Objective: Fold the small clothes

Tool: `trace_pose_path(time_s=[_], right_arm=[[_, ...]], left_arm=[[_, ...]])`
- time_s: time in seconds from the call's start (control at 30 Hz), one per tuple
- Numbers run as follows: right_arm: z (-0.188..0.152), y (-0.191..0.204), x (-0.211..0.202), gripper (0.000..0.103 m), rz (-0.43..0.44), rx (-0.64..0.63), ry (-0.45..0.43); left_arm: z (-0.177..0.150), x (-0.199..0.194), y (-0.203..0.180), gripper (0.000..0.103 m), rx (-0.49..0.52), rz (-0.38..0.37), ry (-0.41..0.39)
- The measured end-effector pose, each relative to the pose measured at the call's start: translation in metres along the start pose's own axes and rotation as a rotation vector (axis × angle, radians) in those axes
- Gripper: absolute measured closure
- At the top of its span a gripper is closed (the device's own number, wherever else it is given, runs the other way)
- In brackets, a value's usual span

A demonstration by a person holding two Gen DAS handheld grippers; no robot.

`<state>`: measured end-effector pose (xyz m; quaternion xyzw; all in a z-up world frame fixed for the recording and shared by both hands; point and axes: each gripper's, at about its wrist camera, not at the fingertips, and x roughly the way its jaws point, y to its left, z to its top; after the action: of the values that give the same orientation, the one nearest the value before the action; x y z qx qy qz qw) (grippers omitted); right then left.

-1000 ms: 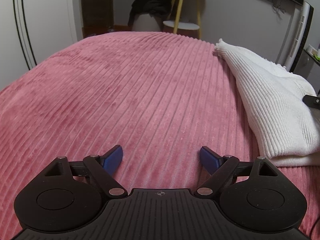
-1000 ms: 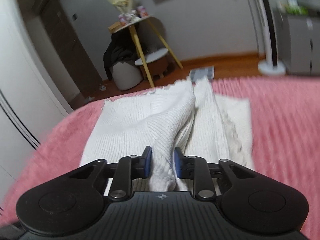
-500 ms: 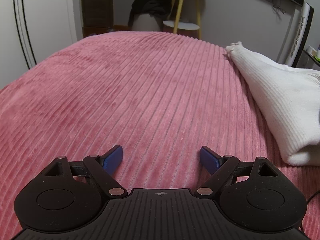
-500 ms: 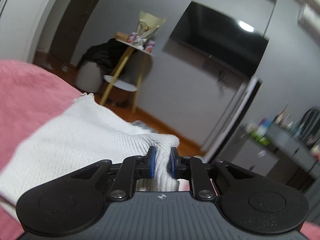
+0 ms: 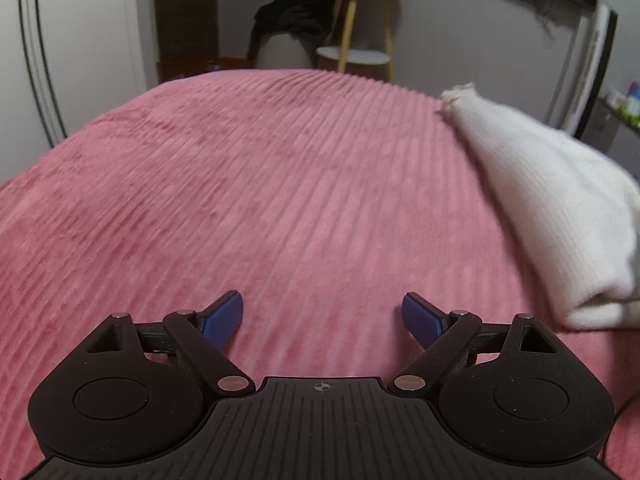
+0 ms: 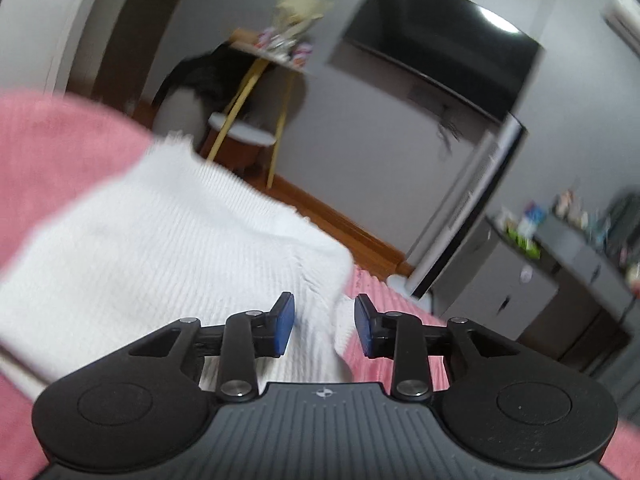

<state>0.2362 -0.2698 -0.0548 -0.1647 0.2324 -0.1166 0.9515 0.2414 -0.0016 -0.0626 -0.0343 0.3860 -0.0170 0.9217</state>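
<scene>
Left gripper (image 5: 322,316): fingers spread wide, nothing between them, above the pink ribbed bed cover (image 5: 248,184). The white knit garment (image 5: 552,208), folded over on itself, lies on the bed at the right of this view, apart from the left fingers. Right gripper (image 6: 324,322): fingers parted to a moderate gap, astride an edge of the white knit garment (image 6: 160,248); neither pad presses the cloth. A yellow-legged side table (image 6: 256,120) stands at the far wall.

bedspread (image 5: 248,200): pink, ribbed stripes
sweater (image 6: 168,256): white, fine rib knit
gripper pads (image 6: 285,322): blue
side table legs (image 5: 345,28): yellow
</scene>
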Motion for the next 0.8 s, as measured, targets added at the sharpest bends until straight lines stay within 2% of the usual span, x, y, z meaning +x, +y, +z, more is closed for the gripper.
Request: trace_pose_path(time_s=[0.1,0.23,0.37,0.43,0.5,0.6,0.67,0.7,0.77,0.8], right_arm=[[-0.013,-0.019,-0.033,0.072,0.097,0.193,0.003],[-0.043,-0.034,-0.055,0.071,0.190,0.332,0.074],[-0.055,-0.058,-0.042,0.070,0.255,0.520,0.151],[-0.060,-0.069,-0.029,0.069,0.310,0.641,0.184],[-0.065,-0.077,-0.017,0.069,0.356,0.748,0.210],[-0.068,-0.086,-0.006,0.070,0.413,0.871,0.203],[-0.074,-0.089,0.007,0.075,0.437,0.938,0.249],[-0.078,-0.091,0.015,0.083,0.452,0.970,0.274],[-0.085,-0.092,0.024,0.090,0.478,1.020,0.294],[-0.086,-0.094,0.024,0.092,0.488,1.025,0.285]], left_arm=[[0.000,-0.006,-0.009,0.012,0.016,-0.061,-0.024],[-0.004,-0.015,-0.034,0.012,0.109,-0.135,-0.025],[-0.006,-0.022,-0.065,0.012,0.181,-0.212,-0.064],[-0.007,-0.018,-0.082,0.012,0.222,-0.197,-0.076],[-0.005,-0.010,-0.097,0.018,0.262,-0.188,-0.058],[0.002,0.002,-0.107,0.028,0.261,-0.179,-0.050],[0.008,0.010,-0.107,0.042,0.228,-0.182,-0.019],[0.010,0.011,-0.106,0.049,0.206,-0.203,-0.012],[0.012,0.009,-0.099,0.079,0.173,-0.260,0.006],[0.012,0.007,-0.096,0.082,0.141,-0.278,0.000]])
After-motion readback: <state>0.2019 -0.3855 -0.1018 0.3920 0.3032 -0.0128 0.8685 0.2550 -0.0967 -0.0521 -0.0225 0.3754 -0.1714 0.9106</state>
